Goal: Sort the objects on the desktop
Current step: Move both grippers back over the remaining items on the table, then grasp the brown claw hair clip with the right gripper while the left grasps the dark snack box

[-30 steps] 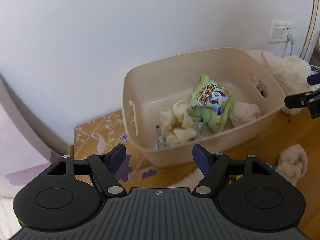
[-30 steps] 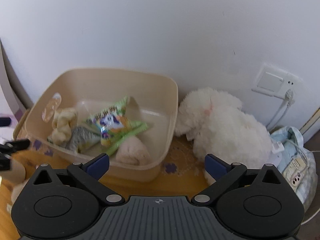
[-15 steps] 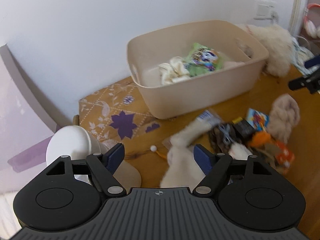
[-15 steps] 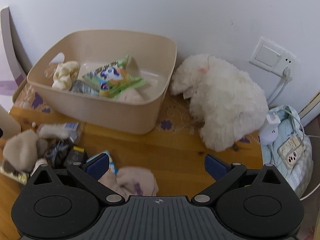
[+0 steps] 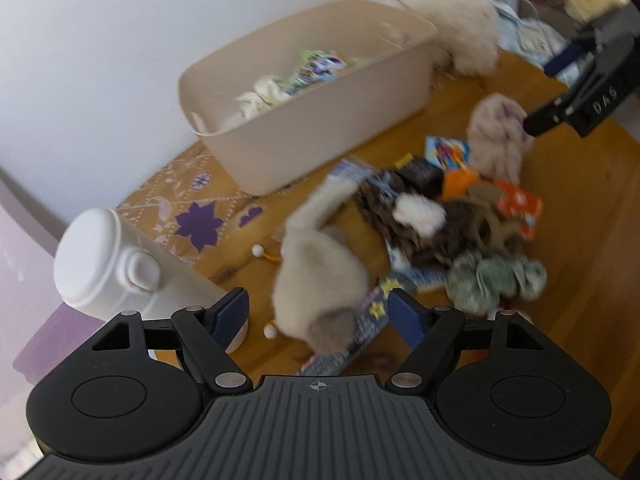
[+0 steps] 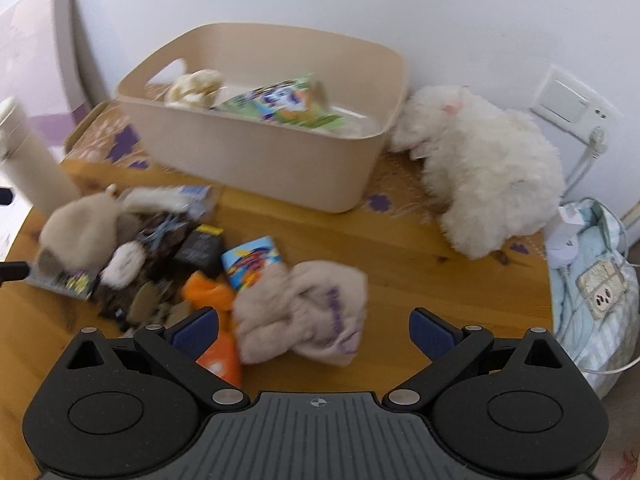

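Both tongs (image 5: 318,312) (image 6: 314,330) spread wide, empty, above blurry clutter, prob. socks (image 6: 304,316).

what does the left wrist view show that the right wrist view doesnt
Only the left wrist view: the green knitted bundle at the near end of the pile, and the right gripper from outside.

Only the right wrist view: the wall socket and the pale blue bag by the table edge.

Both: the beige bin, the white plush toy, the white bottle and the beige sock.
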### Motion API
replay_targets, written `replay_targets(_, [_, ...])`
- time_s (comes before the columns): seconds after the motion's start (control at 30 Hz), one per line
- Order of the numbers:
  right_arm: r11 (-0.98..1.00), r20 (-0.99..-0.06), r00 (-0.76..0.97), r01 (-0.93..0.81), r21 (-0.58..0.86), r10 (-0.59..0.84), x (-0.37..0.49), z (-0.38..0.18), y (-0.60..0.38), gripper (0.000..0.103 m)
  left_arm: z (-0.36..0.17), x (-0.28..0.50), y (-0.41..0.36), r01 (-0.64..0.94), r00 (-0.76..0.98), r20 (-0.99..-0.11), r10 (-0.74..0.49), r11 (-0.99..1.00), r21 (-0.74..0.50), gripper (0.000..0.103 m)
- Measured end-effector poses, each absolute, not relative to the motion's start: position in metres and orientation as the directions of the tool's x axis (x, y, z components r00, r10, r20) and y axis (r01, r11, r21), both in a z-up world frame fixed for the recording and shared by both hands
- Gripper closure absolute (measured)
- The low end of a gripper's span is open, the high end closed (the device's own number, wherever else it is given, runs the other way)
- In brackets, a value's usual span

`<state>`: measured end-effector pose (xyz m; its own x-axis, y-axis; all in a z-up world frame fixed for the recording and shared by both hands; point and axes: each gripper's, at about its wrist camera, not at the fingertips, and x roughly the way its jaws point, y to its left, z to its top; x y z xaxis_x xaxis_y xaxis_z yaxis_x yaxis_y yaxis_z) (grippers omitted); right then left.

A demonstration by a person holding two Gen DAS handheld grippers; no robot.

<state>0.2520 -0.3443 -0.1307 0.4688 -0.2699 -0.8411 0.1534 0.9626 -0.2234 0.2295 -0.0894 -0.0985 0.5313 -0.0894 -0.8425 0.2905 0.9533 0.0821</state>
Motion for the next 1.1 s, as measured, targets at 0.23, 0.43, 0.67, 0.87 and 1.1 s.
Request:
replay_targets(0.23, [0.975, -0.857, 0.467, 0.07, -0.209, -0.217, 0.246, -0.147, -0.31, 0.0, -0.123, 0.219, -0.091, 0.322, 0.483, -0.873, -0.073, 0.942, 0.099, 0.025])
replay_targets(0.43, [0.984, -0.876, 0.449, 0.058, -0.17, -0.177, 0.248, -0.165, -0.289, 0.0, -0.146, 0.222, -0.084, 0.32, 0.43, -0.902, -0.04, 0.941, 0.111, 0.025])
replay_targets(0.67, [0.989, -0.887, 0.439, 0.064, -0.13, -0.145, 0.257, -0.178, -0.278, 0.001, -0.168, 0.224, -0.066, 0.264, 0.401, -0.916, -0.011, 0.959, 0.104, 0.025])
replay_targets(0.87, [0.992, -0.894, 0.43, 0.062, -0.112, -0.128, 0.272, -0.185, -0.275, 0.013, -0.177, 0.23, -0.06, 0.235, 0.396, -0.917, -0.036, 0.97, 0.063, 0.025])
replay_targets(1.1, [0.994, -0.908, 0.405, 0.053, -0.097, -0.11, 0.282, -0.194, -0.273, 0.022, -0.187, 0.242, -0.059, 0.22, 0.368, -0.925, -0.092, 0.976, -0.009, 0.025])
